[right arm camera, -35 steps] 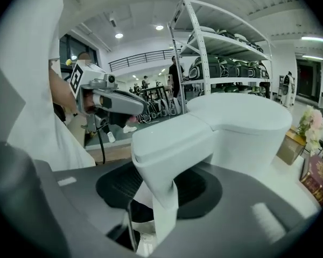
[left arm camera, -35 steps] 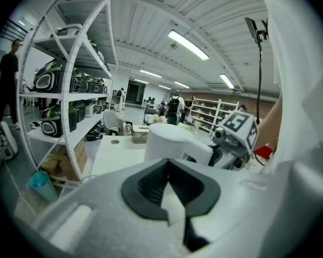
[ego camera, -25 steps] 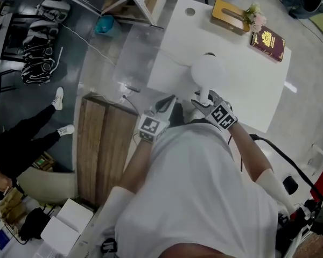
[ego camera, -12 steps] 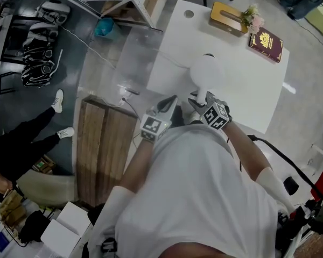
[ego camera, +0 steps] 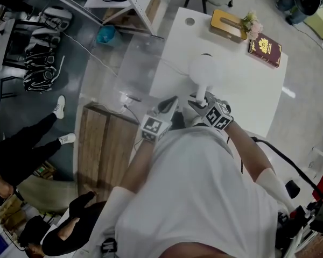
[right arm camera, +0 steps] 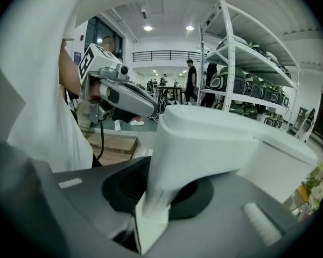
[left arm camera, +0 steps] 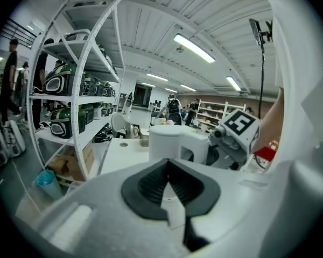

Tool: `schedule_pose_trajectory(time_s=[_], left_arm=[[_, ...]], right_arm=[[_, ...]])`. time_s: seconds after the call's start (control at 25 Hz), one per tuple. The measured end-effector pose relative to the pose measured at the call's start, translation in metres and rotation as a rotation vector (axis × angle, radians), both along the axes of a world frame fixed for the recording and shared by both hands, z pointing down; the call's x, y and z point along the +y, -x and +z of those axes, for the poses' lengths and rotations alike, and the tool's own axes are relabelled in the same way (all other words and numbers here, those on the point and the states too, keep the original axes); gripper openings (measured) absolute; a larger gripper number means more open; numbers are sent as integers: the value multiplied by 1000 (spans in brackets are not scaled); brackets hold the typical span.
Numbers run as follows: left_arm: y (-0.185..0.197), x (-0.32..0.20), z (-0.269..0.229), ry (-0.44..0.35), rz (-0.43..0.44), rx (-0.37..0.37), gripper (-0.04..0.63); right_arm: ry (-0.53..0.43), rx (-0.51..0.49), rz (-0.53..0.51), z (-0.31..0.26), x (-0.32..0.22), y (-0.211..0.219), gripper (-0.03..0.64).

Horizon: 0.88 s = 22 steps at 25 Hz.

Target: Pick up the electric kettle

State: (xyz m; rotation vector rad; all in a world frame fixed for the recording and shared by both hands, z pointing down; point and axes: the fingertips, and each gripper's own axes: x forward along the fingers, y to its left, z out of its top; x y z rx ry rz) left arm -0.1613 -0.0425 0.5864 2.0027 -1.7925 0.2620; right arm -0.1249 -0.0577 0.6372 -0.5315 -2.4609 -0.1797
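Observation:
The white electric kettle stands on the white table, its handle turned toward me. My right gripper is shut on that handle; in the right gripper view the kettle's white handle fills the space between the dark pads of the right gripper. My left gripper hovers just left of the kettle, apart from it, its jaws together with nothing held. The left gripper view shows the left gripper, the kettle ahead and the right gripper at its handle.
A wooden tissue box, flowers and a red book lie at the table's far end. A white shelf rack with dark bags stands left. A wooden bench lies at lower left, with a person near it.
The right gripper's jaws closed on the kettle handle and its marker cube rolled a little. The left gripper stayed put. A person in dark clothes came into view at the bottom left.

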Motion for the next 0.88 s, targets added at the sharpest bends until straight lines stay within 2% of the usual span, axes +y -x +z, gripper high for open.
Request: schedule_pose_trajectory(time_s=[0.32, 0.44, 0.88], left_arm=[[8, -5, 2, -14, 18, 2, 0], [8, -9, 0, -21, 38, 3, 0], [-9, -50, -3, -53, 165, 3, 0]], right_arm=[[-13, -65, 40, -36, -14, 14, 83], [-18, -56, 60, -39, -18, 15, 83], [-13, -68, 192, -55, -49, -4, 83]])
